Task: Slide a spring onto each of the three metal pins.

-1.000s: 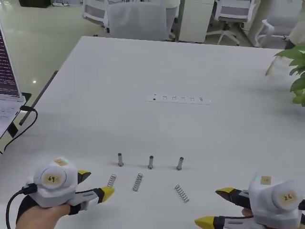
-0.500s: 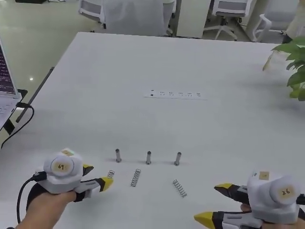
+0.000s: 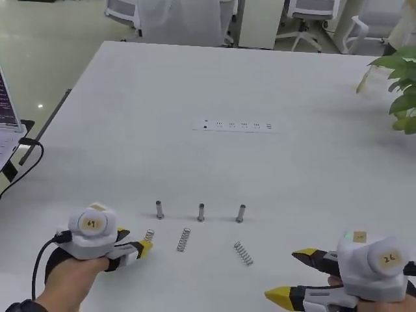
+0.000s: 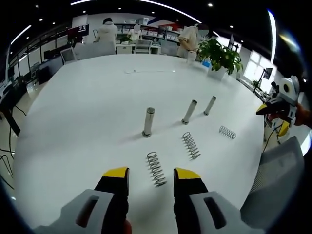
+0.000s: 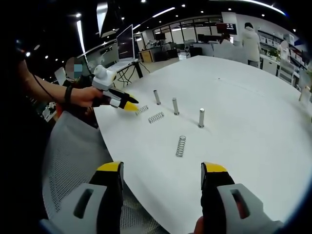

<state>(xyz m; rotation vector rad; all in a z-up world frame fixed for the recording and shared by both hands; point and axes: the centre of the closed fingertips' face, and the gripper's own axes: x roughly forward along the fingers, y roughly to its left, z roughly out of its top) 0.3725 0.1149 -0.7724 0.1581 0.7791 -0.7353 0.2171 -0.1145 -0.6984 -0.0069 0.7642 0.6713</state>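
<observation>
Where a second ago the left gripper (image 3: 133,239) sat short of the leftmost spring (image 4: 156,168), we now list it closer in. Its jaws are part open and empty, and the spring's near end lies between their yellow tips. We judge the first pick-up to be close; no spring is on a pin yet.

Pins: left pin (image 3: 159,209), middle pin (image 3: 201,212) and right pin (image 3: 240,213) stand upright in a row on the white bench (image 3: 260,78), all bare. The left pin stands just beyond the leftmost spring.

Springs: middle spring (image 3: 183,239) and right spring (image 3: 243,253) lie flat before the pins.

Right gripper (image 3: 292,275): wide open, empty, well apart at the near edge, much as before.

Surroundings: socket strip (image 3: 235,125), laptop (image 3: 5,123), cable (image 3: 36,159) and plant (image 3: 396,84), all well clear. Nothing blocks the approach; we note only that the middle spring lies near the leftmost spring.
</observation>
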